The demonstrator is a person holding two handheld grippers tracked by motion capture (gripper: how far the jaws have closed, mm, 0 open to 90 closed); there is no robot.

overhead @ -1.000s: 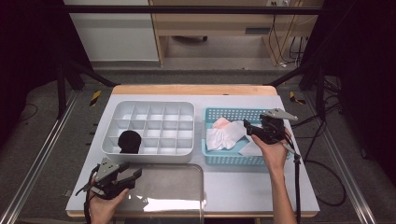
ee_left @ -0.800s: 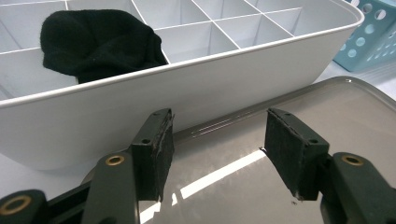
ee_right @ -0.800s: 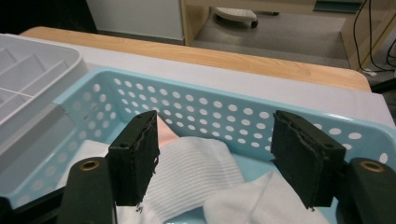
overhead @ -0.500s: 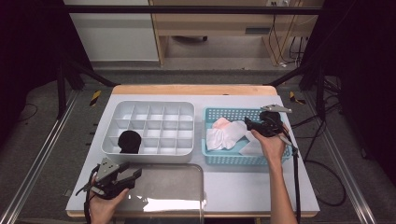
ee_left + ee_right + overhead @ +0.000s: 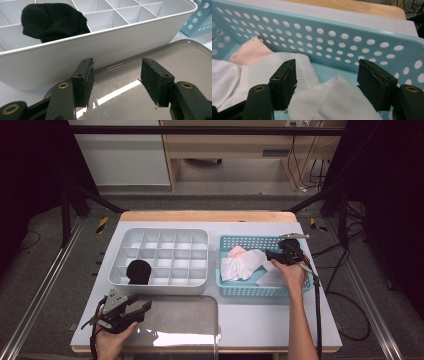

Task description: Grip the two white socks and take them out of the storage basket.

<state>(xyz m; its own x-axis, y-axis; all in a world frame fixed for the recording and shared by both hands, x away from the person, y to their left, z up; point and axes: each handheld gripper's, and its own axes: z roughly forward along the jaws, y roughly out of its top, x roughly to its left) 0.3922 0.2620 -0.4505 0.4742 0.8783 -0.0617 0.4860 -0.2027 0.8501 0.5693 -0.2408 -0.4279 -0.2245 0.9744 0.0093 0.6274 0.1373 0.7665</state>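
Observation:
A white divided organiser tray sits at the table's middle, with a black sock in its front-left cell. To its right a light blue perforated basket holds white socks and a pink one. My right gripper is open, lowered inside the basket just above the white socks. My left gripper is open, low over the clear lid, facing the tray's front wall.
The clear lid lies flat at the table's front edge, before the tray. Table surface in front of the basket is bare. A cable trails from my right gripper along the table's right side. A wooden strip borders the far edge.
My right gripper has moved left and down into the basket, closer to the white socks. The left gripper has stayed put.

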